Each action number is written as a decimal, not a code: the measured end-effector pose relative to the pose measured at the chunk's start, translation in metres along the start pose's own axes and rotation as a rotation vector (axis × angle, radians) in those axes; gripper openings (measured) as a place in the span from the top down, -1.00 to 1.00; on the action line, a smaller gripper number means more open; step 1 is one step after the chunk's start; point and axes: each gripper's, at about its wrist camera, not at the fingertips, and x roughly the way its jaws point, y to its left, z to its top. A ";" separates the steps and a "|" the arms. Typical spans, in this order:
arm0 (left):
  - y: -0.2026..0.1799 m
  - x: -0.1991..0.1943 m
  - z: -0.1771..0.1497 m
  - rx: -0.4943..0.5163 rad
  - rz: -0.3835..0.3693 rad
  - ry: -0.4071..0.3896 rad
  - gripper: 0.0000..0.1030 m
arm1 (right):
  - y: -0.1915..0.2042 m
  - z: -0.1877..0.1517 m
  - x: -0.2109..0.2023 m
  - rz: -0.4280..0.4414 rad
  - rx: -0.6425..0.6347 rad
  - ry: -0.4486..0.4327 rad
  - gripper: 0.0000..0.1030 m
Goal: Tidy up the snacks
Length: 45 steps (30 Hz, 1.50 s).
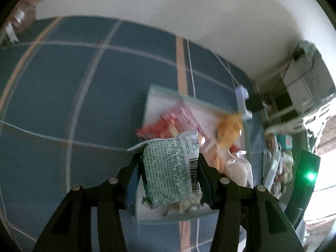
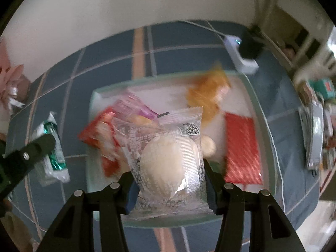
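My left gripper is shut on a green and white snack packet, held above the near left part of a pale tray. My right gripper is shut on a clear packet with a cream bun, held over the tray's front edge. In the tray lie red packets, a pink packet and an orange wrapped snack. The left gripper and its green packet also show at the left of the right wrist view.
The tray sits on a blue checked cloth against a white wall. A white charger with cable lies at the back right. Cluttered shelves and boxes stand past the table's right edge. A pink bow sits at the far left.
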 end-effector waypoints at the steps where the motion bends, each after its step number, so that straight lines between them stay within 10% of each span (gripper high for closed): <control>1: -0.004 0.006 -0.004 0.005 -0.004 0.017 -0.02 | -0.006 -0.004 0.002 -0.002 0.011 0.007 -0.07; 6: -0.014 0.024 -0.018 0.030 0.011 0.062 -0.03 | -0.028 -0.017 0.014 0.009 0.052 0.031 -0.08; 19: 0.013 -0.004 -0.051 -0.015 0.067 0.013 -0.68 | -0.023 -0.056 -0.022 0.035 0.033 -0.036 -1.00; 26: 0.025 -0.029 -0.079 0.102 0.372 -0.071 -0.73 | -0.001 -0.084 -0.037 0.024 -0.030 -0.053 -1.00; 45: 0.028 -0.055 -0.099 0.172 0.498 -0.128 -0.73 | 0.018 -0.109 -0.056 0.021 -0.087 -0.104 -1.00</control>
